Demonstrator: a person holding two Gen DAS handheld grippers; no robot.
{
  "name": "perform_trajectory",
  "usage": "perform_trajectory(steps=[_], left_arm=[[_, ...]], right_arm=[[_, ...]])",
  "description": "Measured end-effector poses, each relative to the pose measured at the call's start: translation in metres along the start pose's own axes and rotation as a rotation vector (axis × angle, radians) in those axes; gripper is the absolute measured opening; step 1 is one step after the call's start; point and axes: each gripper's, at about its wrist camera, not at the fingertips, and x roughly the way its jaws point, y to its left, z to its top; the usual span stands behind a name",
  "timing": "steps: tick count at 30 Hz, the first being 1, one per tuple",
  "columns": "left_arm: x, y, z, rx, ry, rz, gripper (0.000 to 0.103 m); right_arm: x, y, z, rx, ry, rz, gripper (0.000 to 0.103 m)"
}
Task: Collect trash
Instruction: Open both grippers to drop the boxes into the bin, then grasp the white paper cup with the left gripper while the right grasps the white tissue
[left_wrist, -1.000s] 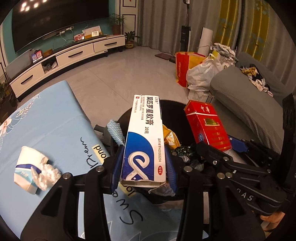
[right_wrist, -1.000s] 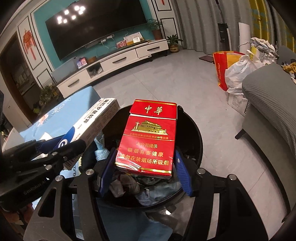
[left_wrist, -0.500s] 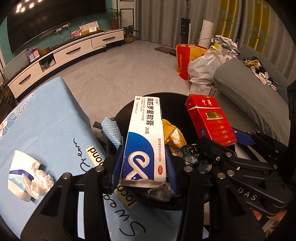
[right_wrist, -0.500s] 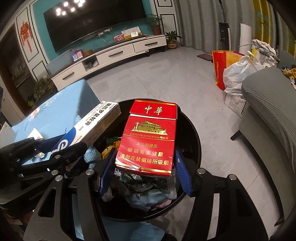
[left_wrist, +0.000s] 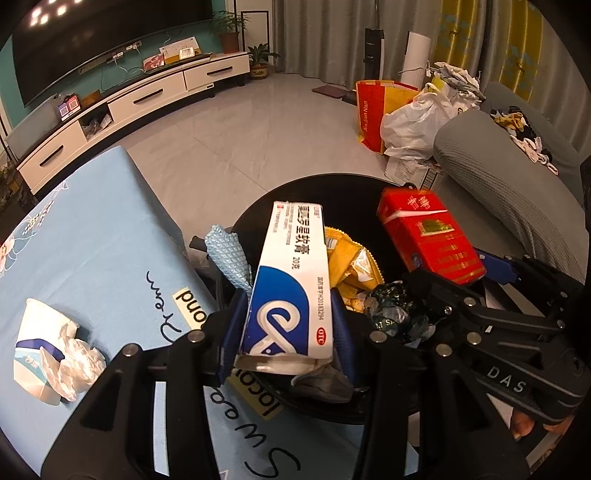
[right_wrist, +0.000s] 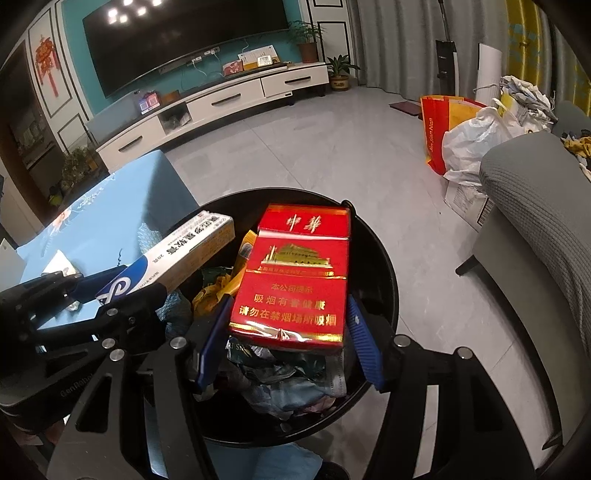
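On my left feed I see a white ointment box (left_wrist: 291, 284) with a blue panel and white swirl, beside a pale blue waffle-textured scrap (left_wrist: 227, 254) and yellow wrappers (left_wrist: 347, 264) in the black bin (left_wrist: 258, 214). The table cover (left_wrist: 92, 236) is light blue with black script; the paper cup (left_wrist: 37, 354) on it is white with a navy band. On my right feed, the cigarette pack (right_wrist: 295, 280) is red with gold lettering, between ribbed blue pads (right_wrist: 364, 349).
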Motion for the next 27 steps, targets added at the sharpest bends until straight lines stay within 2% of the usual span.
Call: perform_trajectory(steps=[5,10,12,20,24,27], left_arm=[[-0.001,0.001,0.0,0.0,-0.009,0.001,0.046],[-0.006,0.004,-0.001,-0.01,-0.02,0.001,0.055],[-0.01,0.006,-0.002,-0.017,-0.03,0.001,0.065],[-0.04,0.013,-0.008,-0.044,-0.086,0.014,0.086],[-0.061,0.016,-0.014,-0.062,-0.114,0.028,0.095],[-0.077,0.021,-0.02,-0.077,-0.129,0.039,0.096]], right_arm=[[-0.002,0.001,-0.001,0.002,0.004,0.0,0.061],[-0.007,-0.001,-0.002,0.013,0.0,-0.002,0.062],[-0.012,-0.003,-0.002,0.023,-0.007,-0.001,0.067],[-0.044,-0.005,-0.007,0.064,-0.047,0.01,0.076],[-0.061,-0.003,-0.008,0.07,-0.066,0.024,0.081],[-0.073,0.0,-0.01,0.079,-0.076,0.048,0.083]])
